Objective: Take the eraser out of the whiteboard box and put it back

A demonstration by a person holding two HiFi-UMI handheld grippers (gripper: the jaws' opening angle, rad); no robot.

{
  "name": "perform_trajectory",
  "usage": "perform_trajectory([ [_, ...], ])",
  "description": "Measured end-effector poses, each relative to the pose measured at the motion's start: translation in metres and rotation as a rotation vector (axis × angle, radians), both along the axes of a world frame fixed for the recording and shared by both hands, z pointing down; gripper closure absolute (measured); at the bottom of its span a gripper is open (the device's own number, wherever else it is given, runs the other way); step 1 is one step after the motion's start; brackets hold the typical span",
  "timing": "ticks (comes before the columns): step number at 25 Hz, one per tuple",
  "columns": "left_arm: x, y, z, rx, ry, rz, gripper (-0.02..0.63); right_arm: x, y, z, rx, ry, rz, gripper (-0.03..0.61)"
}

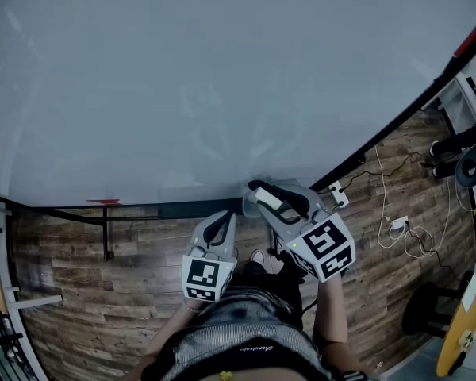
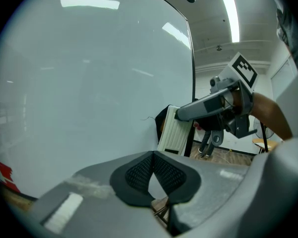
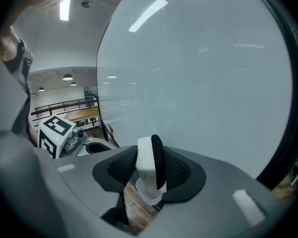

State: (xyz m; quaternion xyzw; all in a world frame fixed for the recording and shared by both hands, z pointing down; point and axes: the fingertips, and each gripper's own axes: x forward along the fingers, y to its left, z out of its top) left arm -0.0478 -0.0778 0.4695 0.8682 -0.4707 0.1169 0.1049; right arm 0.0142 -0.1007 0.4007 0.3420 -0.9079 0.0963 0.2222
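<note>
At right gripper [image 3: 149,171] | eraser [image 3: 145,157] clamped edge-on (ribbed face: left gripper view)

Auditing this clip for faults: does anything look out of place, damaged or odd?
Nothing stands out. The eraser is clamped in the right gripper, and the whiteboard looks undamaged. Only loose cables trail across the floor.

My left gripper [image 2: 153,155] has its pads closed tip to tip, nothing between them. The whiteboard [image 2: 89,93] fills my left side. At its right edge, my right gripper [image 2: 181,115] clamps the white ribbed eraser [image 2: 171,135] above the wooden floor [image 2: 238,157].
</note>
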Motion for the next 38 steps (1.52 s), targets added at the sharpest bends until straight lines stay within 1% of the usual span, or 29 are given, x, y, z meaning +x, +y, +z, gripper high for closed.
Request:
perform_trajectory([
  [8, -0.003, -0.003, 0.003, -0.007, -0.007, -0.009, 0.614, -0.002, -0.009, 0.036, -0.056, 0.006, 0.015, 0.417],
  [13, -0.004, -0.003, 0.003, -0.012, -0.003, -0.014, 0.614, -0.006, -0.010, 0.049, -0.057, 0.020, -0.009, 0.417],
  [23, -0.006, -0.005, 0.007, -0.021, -0.008, -0.012, 0.614, -0.007, -0.013, 0.072, -0.090, 0.034, -0.027, 0.417],
  [38, -0.010, -0.006, 0.008, -0.026, -0.019, -0.022, 0.614, -0.009, -0.013, 0.105, -0.129, 0.059, -0.032, 0.417],
])
